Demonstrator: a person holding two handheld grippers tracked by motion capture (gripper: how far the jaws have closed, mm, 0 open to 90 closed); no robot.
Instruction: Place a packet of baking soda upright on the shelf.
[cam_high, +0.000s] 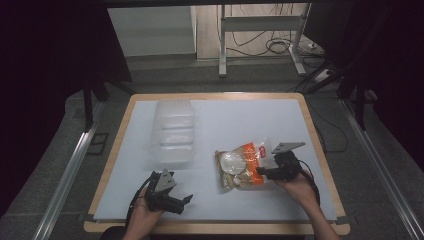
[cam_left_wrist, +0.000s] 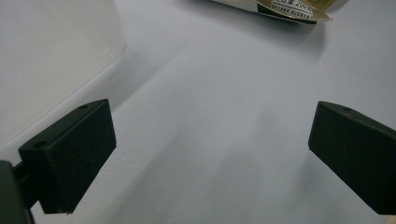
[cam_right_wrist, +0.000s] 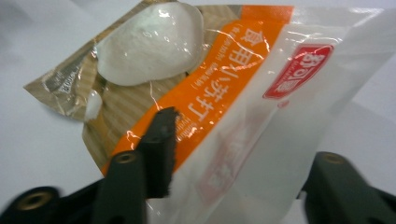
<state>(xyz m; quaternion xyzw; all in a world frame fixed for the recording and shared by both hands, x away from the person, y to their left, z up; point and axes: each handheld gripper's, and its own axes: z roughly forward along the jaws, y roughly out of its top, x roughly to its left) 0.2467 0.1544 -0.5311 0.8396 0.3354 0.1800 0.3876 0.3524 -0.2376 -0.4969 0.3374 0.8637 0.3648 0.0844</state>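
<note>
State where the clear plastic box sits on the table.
In the high view the clear box sits left of centre on the white mat, left of the snack bag and beyond the left gripper.

Black left gripper, black right gripper, grey three-cornered plates, trailing cables

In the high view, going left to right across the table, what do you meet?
Left claw → clear tub → snack bag → right claw, its jaws around the bag's right end.
</note>
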